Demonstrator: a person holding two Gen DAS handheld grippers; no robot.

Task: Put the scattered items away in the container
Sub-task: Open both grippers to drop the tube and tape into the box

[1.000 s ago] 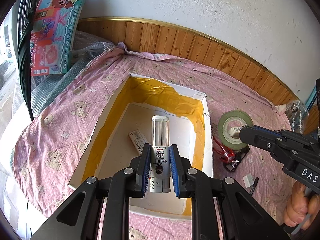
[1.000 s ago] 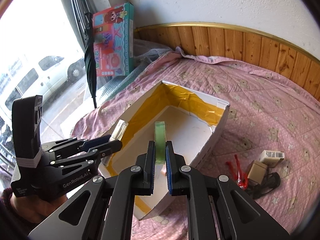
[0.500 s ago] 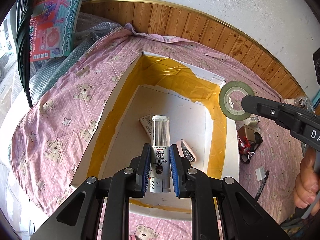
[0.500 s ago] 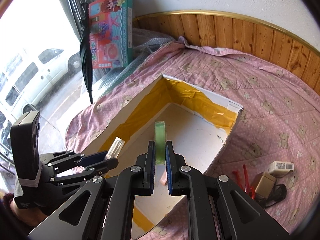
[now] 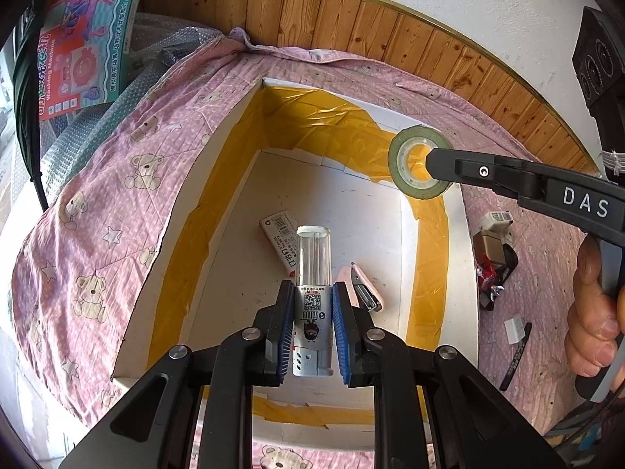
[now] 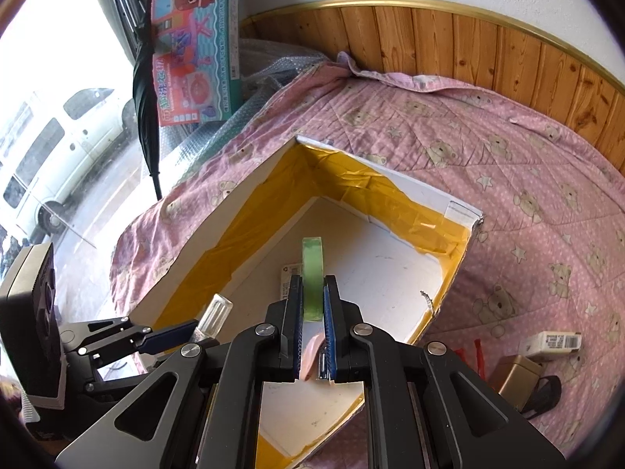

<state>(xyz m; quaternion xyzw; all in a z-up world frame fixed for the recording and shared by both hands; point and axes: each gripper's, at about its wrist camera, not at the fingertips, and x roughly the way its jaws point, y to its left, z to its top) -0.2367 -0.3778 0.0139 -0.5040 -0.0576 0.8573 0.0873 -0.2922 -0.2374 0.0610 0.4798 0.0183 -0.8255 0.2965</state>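
Left wrist view: left gripper, fingers clamped on a clear-capped tube, long axis running straight ahead along the fingers, held above the open box with yellow-taped inner walls. Box floor beneath holds a barcode-labelled packet and a pink stapler, both lying flat just beyond the tube's tip. Right gripper, fingers pinched on a green tape roll standing on edge, hangs over the box's right side. Judgement: both loads already sit over the opening, so the coming move is a straight descent and release; neither hand needs to travel sideways. Outside the box, on the pink bedspread to its right: a small labelled carton, a tan box, a black marker, a red-handled item partly hidden.
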